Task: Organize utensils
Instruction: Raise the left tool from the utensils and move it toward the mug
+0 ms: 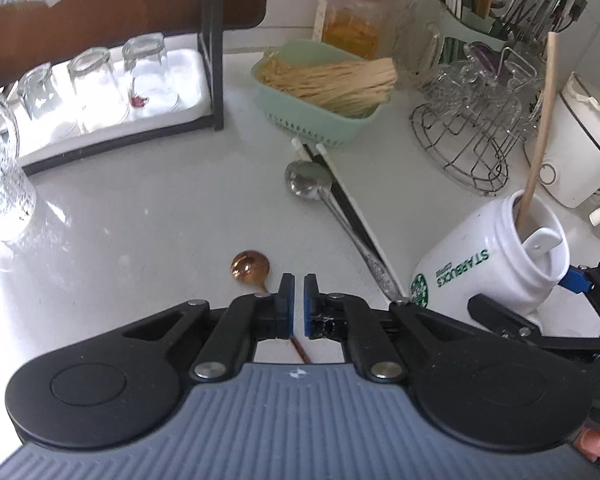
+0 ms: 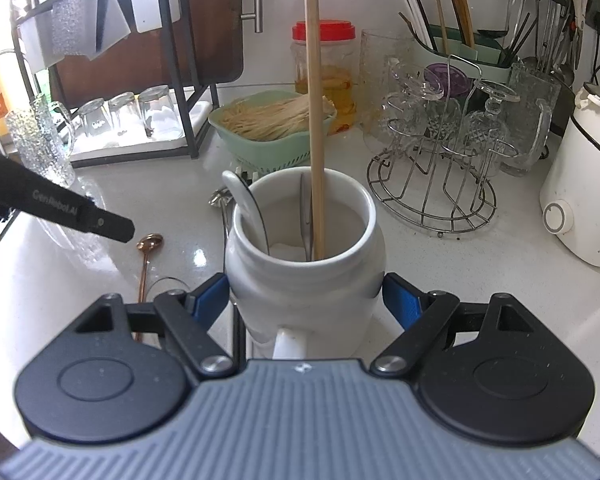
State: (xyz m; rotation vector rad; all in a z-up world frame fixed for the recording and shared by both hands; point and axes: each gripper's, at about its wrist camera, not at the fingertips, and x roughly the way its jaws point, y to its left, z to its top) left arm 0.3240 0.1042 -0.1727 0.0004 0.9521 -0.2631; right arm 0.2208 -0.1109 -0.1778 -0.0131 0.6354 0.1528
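Observation:
My right gripper (image 2: 305, 300) is shut on a white Starbucks mug (image 2: 303, 264), one blue pad on each side of its body. Standing in the mug are a long wooden stick (image 2: 313, 120), a white ceramic spoon (image 2: 244, 200) and a thin metal utensil (image 2: 305, 216). My left gripper (image 1: 298, 294) is shut with nothing between its pads, above the counter. A copper spoon (image 1: 250, 267) lies below it, its handle running under the fingers. A steel spoon (image 1: 307, 180) and black-and-white chopsticks (image 1: 339, 184) lie left of the mug (image 1: 499, 264).
A green basket of wooden sticks (image 1: 319, 88) and a red-lidded jar (image 1: 355, 8) stand at the back. A wire rack of glasses (image 1: 467, 132), a white appliance (image 1: 579, 140) and a utensil holder (image 2: 459, 48) fill the right. A tray of upturned glasses (image 1: 100, 88) and a textured glass mug (image 1: 0, 168) stand left.

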